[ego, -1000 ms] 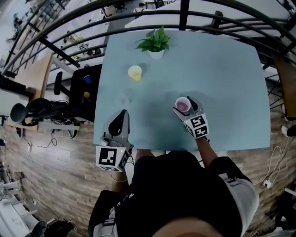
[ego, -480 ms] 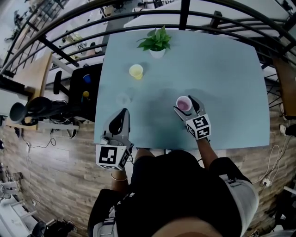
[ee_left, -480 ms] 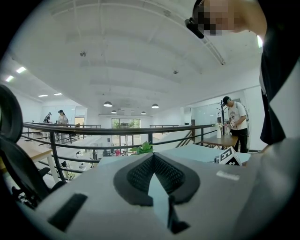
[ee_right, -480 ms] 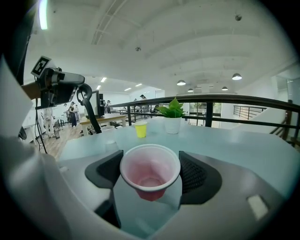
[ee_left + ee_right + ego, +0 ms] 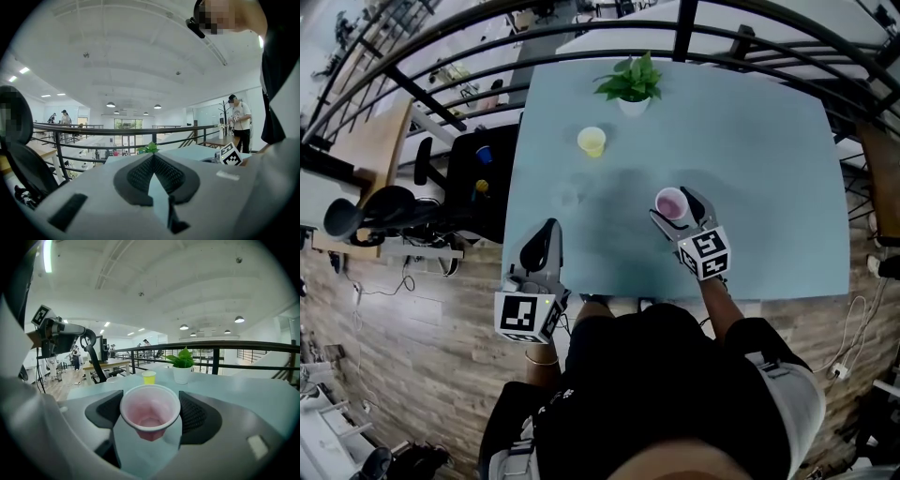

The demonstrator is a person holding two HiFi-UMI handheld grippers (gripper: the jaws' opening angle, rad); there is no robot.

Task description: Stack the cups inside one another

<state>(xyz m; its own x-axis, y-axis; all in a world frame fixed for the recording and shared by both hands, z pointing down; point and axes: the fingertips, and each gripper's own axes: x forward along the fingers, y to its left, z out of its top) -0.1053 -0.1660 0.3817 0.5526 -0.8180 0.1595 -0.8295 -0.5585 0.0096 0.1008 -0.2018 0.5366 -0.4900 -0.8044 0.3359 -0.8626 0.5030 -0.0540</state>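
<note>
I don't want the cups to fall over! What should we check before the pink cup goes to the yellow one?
1. Grip: the pink cup sits between the right gripper's pads: ok.
2. The pink cup's mouth faces up: ok.
3. The yellow cup stands upright, nothing inside: ok.
4. The plant stands apart from the yellow cup: ok.
5. The left gripper is shut, empty and off to the side: ok.

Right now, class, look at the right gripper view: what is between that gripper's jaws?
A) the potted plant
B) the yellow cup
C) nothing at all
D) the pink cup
D: the pink cup sits clamped between the pads of the right gripper, while the yellow cup and the potted plant stand farther off on the table.
</note>
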